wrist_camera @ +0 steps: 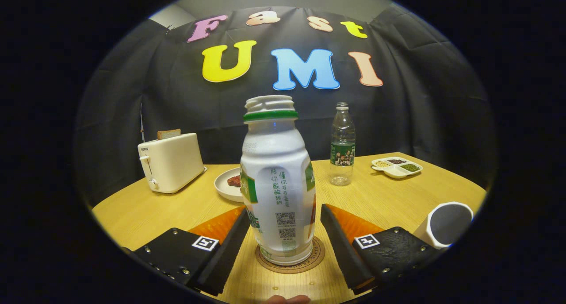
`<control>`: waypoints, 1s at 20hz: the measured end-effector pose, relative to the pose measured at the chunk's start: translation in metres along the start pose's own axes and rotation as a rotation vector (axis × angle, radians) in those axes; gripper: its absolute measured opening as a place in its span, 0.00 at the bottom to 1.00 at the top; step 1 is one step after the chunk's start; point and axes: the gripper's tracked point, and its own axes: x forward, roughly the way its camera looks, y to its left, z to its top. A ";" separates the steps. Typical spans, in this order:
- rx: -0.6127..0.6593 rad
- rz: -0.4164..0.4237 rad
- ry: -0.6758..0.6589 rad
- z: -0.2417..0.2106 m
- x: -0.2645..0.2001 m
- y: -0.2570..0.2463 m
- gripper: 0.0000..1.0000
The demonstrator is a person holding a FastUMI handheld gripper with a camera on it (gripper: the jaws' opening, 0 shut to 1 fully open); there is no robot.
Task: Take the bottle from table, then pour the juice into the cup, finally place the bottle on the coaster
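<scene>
**Q:** Gripper state?

**A:** My gripper [283, 233] is spread wide. The white bottle [276, 180] stands between my fingers, with a gap on each side; neither finger presses on it. I have hold of nothing.

**Q:** Bottle position?

**A:** Upright on the round coaster [289, 262], on the wooden table [376, 198]. The cap is off, the threaded neck is bare, and there is a green ring below it. The coaster's rim shows around the bottle's base.

**Q:** The cup?

**A:** The white cup [446, 224] sits to the right of my right finger, apart from the bottle. I cannot tell what is inside it.

**Q:** Other items logged?

**A:** Beyond the bottle to the left is a white plate [227, 186] with something dark red on it, partly hidden by the bottle. Further left is a cream toaster [170, 162] with a slice of bread [169, 133] sticking up from it. Beyond my fingers to the right stands a clear plastic bottle [342, 144] with a green label, uncapped. Right of that is a small divided dish [396, 167] holding grains in separate compartments. A fingertip [287, 298] shows at the near edge, below the coaster.
</scene>
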 end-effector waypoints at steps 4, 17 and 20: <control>0.005 0.025 -0.034 0.010 -0.003 0.003 0.96; 0.004 0.070 -0.378 0.188 -0.109 0.010 0.96; 0.039 0.071 -0.448 0.215 -0.128 -0.003 0.96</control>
